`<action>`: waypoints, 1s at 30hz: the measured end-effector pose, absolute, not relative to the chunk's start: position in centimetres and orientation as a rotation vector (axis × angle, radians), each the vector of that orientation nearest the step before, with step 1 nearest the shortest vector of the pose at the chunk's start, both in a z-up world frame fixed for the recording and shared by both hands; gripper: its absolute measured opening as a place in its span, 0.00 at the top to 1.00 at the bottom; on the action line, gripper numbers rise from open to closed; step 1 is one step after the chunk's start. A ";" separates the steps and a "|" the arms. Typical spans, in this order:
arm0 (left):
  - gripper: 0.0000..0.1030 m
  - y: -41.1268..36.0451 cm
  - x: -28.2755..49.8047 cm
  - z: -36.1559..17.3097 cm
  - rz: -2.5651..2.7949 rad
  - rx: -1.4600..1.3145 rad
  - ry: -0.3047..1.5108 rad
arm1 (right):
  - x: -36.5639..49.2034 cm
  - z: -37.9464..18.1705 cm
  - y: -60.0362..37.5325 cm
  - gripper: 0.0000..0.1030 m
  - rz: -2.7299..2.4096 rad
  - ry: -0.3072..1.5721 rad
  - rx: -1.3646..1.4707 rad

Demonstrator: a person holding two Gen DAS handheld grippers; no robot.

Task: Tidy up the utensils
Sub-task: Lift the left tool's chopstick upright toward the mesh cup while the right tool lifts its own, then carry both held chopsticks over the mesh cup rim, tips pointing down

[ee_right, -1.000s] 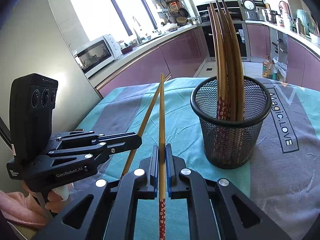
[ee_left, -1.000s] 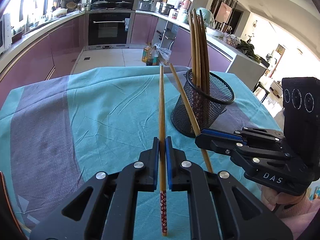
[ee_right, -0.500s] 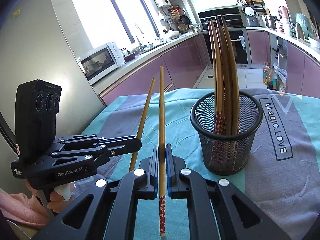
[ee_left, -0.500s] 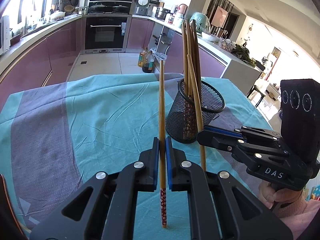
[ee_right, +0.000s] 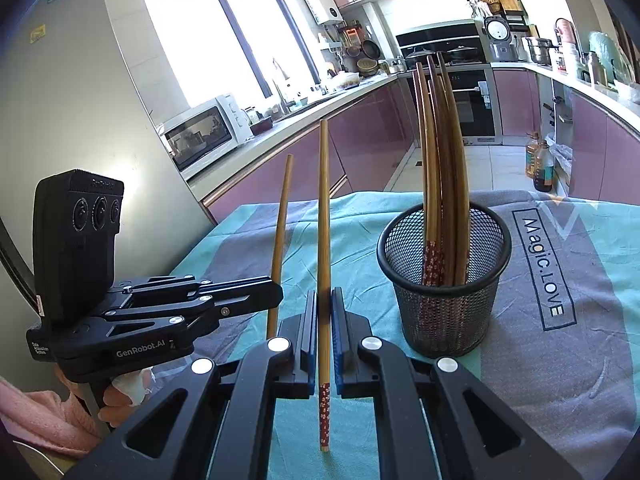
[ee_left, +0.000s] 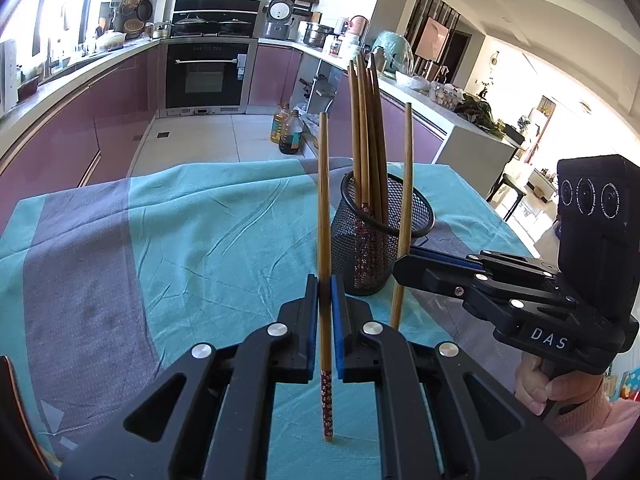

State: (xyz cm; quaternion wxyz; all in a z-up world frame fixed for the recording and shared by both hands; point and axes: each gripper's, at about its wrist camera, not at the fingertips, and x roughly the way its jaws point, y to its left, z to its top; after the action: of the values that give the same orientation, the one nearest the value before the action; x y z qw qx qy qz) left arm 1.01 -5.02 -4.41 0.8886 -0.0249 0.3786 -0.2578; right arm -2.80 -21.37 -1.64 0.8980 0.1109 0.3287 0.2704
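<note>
Bamboo in both hands! The left tongs (ee_left: 325, 300) are clenched on one chopstick (ee_left: 323, 216), nearly upright, patterned red end hanging below the pads just over the teal cloth (ee_left: 180, 232) on the counter. The right tongs (ee_right: 324, 312) are clamped the same way on a second chopstick (ee_right: 323, 216), also close to vertical. Between and beyond them stands the black mesh holder (ee_right: 444, 304), with a bundle of chopsticks (ee_right: 440, 152) standing in it, patterned ends down. By my read, this is the carry-to-holder step: both sticks are raised and near the cup, but neither is over its rim yet. Next up, each stick needs lifting above the rim, lining up over the opening, and lowering in without knocking the bundle or tipping the light cup; going one at a time looks safer. From the left wrist, the right tongs (ee_left: 404, 268) appear side-on, pinching their chopstick (ee_left: 405, 184) right in front of the holder (ee_left: 384, 240). From the right wrist, the left tongs (ee_right: 276, 292) show side-on, well left of the cup, plus lettering printed on the cloth (ee_right: 560, 360) that the other view misses.
</note>
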 end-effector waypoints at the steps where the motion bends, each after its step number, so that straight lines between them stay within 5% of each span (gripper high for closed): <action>1: 0.93 -5.0 1.0 -4.3 -0.536 -0.052 0.785 | -2.8 -1.6 -21.5 0.94 0.560 0.679 0.229; 30: 0.93 -5.3 0.5 -2.6 -0.563 -0.055 0.735 | -3.2 -0.2 -22.7 0.94 0.542 0.624 0.228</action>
State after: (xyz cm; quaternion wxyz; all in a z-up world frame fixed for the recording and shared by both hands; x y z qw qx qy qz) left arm 0.49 -5.25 -2.59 0.8944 -0.0266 0.3545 -0.2714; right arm -3.21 -22.71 -0.21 0.9094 0.1104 0.3027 0.2630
